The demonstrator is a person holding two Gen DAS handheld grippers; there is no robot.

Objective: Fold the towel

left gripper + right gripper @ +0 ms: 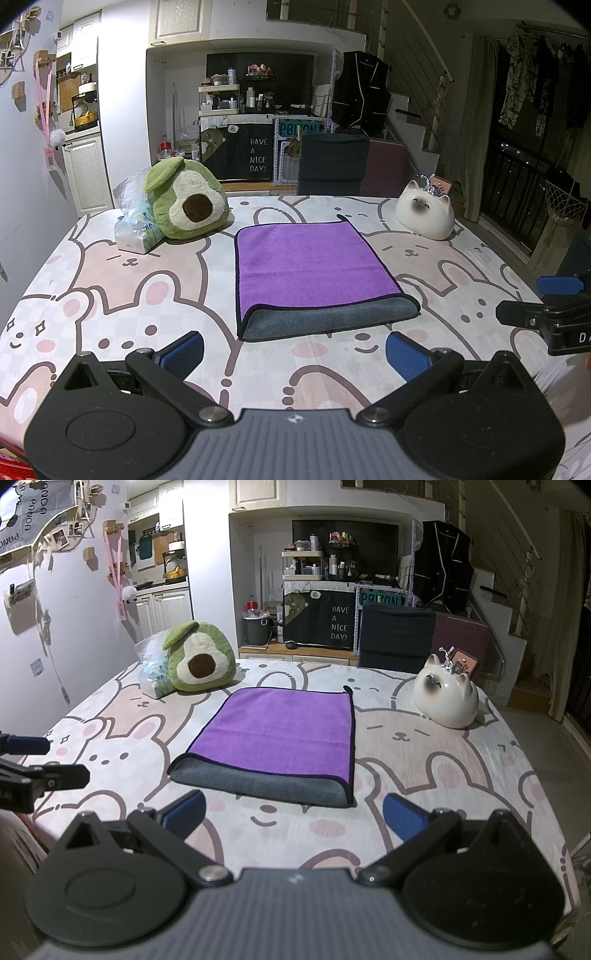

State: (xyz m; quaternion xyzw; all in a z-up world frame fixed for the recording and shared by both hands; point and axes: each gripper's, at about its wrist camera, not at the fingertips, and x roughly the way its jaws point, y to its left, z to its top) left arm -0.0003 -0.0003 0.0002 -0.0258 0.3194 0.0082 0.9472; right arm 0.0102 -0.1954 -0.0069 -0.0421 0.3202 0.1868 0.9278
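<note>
On the rabbit-print surface lies the folded towel, purple over gray; both the left gripper and right gripper hover near it, jaws wide, holding nothing.

the folded purple and grey cloth towel lies flat on the bunny-print table cover, the left black gripper with blue pads wide apart near it

Towel betw. avocado plush & cat figurine
</note>
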